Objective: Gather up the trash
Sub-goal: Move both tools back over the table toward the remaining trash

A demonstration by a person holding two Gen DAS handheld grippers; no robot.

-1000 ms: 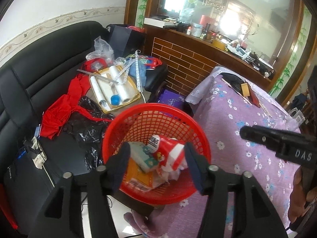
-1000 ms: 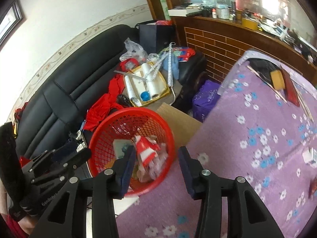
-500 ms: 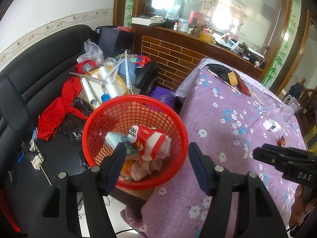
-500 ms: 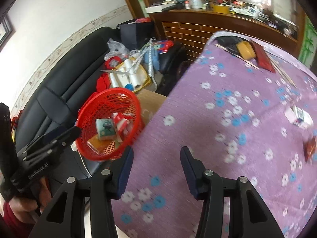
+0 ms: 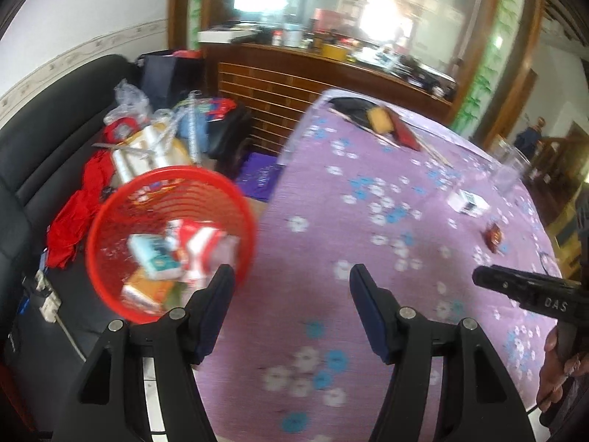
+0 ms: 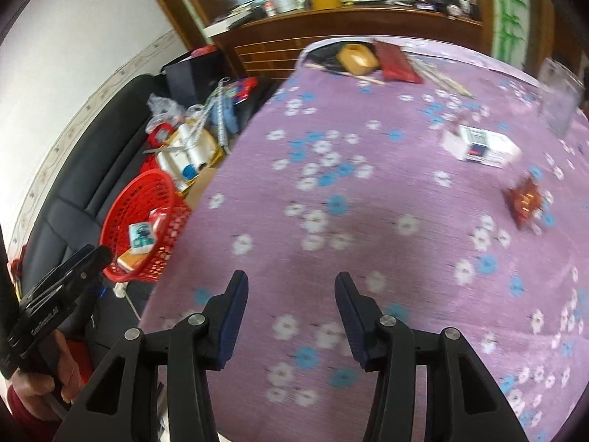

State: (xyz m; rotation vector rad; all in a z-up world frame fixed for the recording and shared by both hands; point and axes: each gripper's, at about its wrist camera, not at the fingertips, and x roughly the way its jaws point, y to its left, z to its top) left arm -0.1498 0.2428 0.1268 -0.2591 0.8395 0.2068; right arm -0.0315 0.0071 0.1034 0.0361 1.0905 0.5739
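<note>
Trash, a red crumpled wrapper point(image 6: 524, 200), lies on the purple flowered worktop point(image 6: 368, 191); left claw point(image 5: 291, 294) and right claw point(image 6: 291, 298) hover spread, empty.

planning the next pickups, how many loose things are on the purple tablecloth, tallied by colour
red: 2, a small wrapper and a flat packet
white: 1, a small box
yellow: 1, a block
clear: 1, a container
black: 1, a dark item at the far end
total: 6, not counting the thin sticks, too blurred to count
</note>
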